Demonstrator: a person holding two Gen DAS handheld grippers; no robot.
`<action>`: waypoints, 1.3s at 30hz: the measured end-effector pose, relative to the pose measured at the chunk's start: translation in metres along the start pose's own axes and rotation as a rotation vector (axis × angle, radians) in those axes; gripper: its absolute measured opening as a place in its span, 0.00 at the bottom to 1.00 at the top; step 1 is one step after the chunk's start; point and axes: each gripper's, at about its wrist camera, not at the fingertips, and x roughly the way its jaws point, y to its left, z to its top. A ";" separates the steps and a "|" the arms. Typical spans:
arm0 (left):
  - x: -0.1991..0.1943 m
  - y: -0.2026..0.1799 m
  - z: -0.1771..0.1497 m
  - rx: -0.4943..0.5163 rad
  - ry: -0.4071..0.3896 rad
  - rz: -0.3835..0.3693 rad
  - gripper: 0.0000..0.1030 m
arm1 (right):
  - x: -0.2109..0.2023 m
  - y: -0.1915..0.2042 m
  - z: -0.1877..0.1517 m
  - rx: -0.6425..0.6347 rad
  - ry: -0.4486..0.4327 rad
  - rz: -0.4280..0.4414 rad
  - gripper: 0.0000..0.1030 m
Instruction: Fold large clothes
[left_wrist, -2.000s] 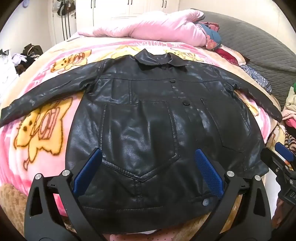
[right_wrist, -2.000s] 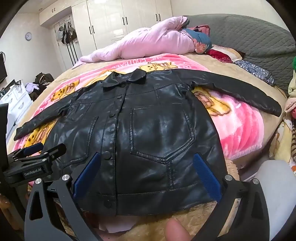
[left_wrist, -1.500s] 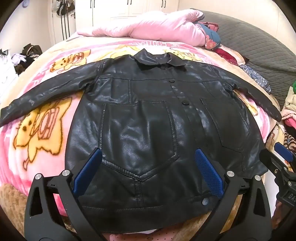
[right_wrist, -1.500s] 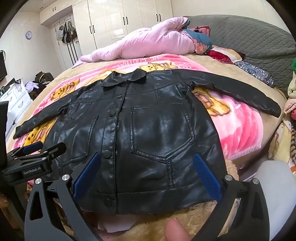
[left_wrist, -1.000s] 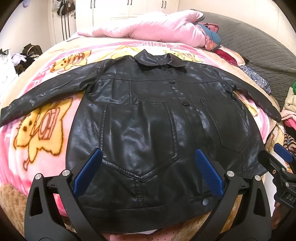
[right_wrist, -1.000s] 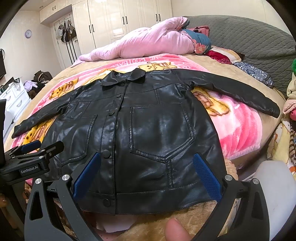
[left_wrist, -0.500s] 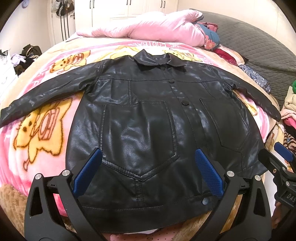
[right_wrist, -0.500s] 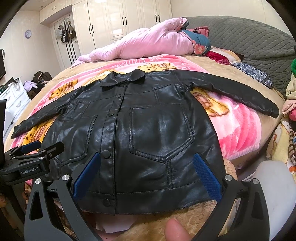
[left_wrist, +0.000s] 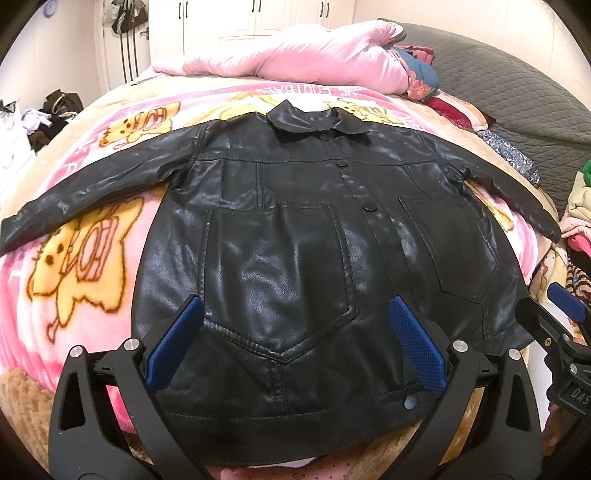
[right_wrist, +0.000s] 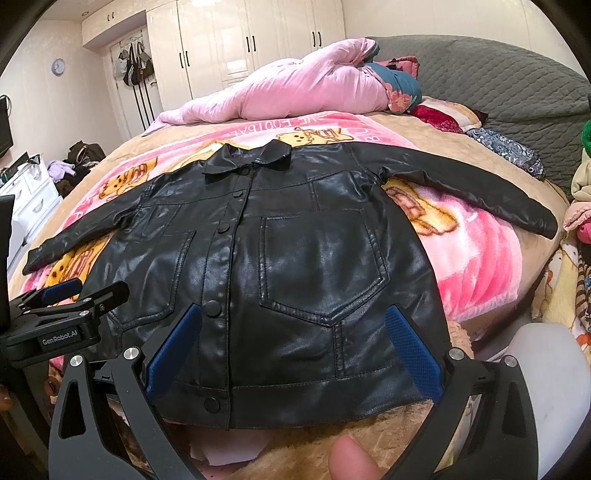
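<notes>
So you've got the black leather jacket (left_wrist: 295, 236) laid out flat, front side up, on the pink cartoon blanket (left_wrist: 74, 258) covering the bed. Collar points toward the far end, both sleeves are spread out to the sides, snaps done up down the middle. The hem sits right at the near edge of the bed, closest to you.

Your left gripper (left_wrist: 295, 343) is spread wide, blue pads hovering over the jacket's lower part around the big chest pocket, gripping nothing. Your right gripper (right_wrist: 291, 339) is the same deal, wide apart over the other pocket and the hem, nothing between the fingers. Each one pokes into the other camera's edge, so they're side by side at the hem.

There's a rolled-up pink quilt (right_wrist: 295, 92) at the far end, well away from the jacket, and white wardrobes (right_wrist: 240, 48) behind it. A fingertip (right_wrist: 351, 461) shows at the bottom of the right view
</notes>
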 end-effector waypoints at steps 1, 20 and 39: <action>0.000 0.000 0.000 -0.001 0.001 -0.002 0.91 | 0.000 0.000 0.000 -0.002 -0.001 -0.001 0.96; 0.006 -0.008 0.017 0.010 -0.002 0.006 0.91 | 0.006 -0.014 0.022 0.018 -0.033 -0.010 0.96; 0.032 -0.022 0.085 -0.024 -0.014 0.020 0.91 | 0.031 -0.041 0.087 0.085 -0.065 0.013 0.96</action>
